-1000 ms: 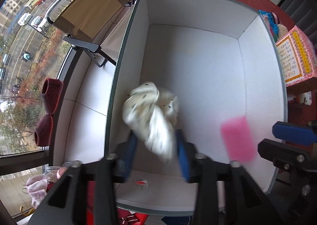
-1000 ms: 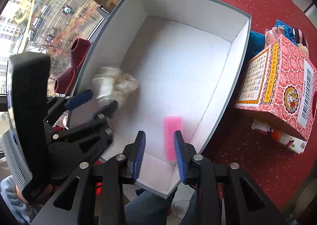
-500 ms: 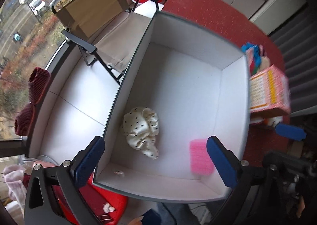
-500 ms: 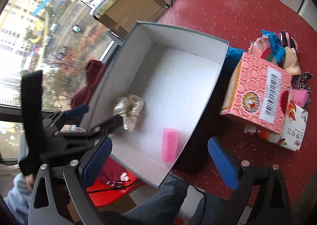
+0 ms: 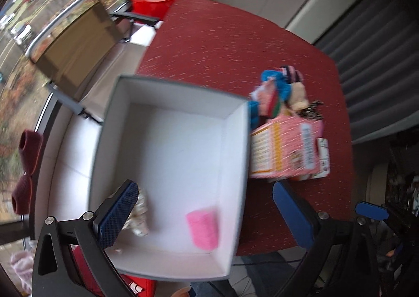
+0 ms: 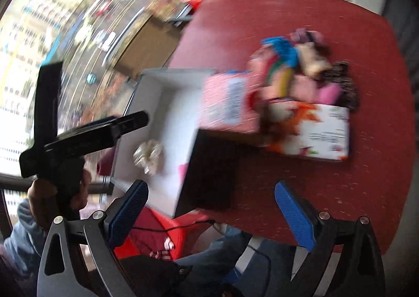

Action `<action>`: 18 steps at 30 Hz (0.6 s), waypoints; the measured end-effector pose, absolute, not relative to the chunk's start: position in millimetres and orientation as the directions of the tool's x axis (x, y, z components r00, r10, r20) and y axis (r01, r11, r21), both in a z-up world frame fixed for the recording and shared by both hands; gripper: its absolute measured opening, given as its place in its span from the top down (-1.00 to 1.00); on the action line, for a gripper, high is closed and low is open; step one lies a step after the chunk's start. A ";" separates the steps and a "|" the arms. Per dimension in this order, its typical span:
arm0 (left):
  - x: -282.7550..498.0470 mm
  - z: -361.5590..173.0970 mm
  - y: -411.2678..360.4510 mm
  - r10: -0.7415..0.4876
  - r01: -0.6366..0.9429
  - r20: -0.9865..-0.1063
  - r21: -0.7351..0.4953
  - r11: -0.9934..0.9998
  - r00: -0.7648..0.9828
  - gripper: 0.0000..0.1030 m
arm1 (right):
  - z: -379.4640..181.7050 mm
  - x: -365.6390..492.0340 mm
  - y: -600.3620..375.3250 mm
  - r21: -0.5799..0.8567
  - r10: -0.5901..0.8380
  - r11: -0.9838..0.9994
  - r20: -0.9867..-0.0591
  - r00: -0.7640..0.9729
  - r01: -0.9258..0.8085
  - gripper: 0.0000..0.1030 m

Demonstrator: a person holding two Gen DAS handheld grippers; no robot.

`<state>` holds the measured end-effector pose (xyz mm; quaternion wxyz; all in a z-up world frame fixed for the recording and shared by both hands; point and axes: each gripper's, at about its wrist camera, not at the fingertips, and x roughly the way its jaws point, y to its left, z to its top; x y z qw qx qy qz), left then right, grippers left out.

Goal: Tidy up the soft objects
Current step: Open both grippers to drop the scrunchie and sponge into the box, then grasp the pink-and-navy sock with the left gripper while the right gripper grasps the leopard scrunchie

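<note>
Scrunchie [image 5: 138, 214] and pink sponge [image 5: 203, 227] are lying boxed; I'm holding both fingers spread, empty, aiming squarely at the soft pile [image 6: 301, 69].

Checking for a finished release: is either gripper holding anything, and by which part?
Nothing. Left gripper and right gripper are open; scrunchie and pink sponge lie in the box.

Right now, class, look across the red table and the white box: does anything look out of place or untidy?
Yes. Beside the white box, a jumble of soft things is heaped loosely behind the pink carton. Only a cream scrunchie and a pink sponge lie inside the box, apart from each other.
</note>
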<state>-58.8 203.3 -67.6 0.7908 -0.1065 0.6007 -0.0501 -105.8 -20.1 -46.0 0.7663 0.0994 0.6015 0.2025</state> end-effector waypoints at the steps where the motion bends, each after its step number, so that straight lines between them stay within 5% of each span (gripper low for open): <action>1: -50.3 -64.5 193.3 -0.210 -0.038 -0.939 -0.228 0.973 0.272 -0.99 | -46.4 -102.1 -32.7 0.394 0.421 0.905 -0.882 0.212 -0.162 -0.91; 10: 30.3 -45.6 112.3 -0.215 -0.048 -0.949 -0.232 0.971 0.232 -0.99 | -82.8 -35.6 -135.5 0.388 0.356 0.916 -0.903 0.241 0.100 -0.91; 18: 116.4 -111.4 52.2 -0.168 -0.136 -0.986 -0.167 0.977 0.009 -0.99 | -114.6 13.2 -186.8 0.390 0.358 0.910 -0.911 0.206 0.139 -0.91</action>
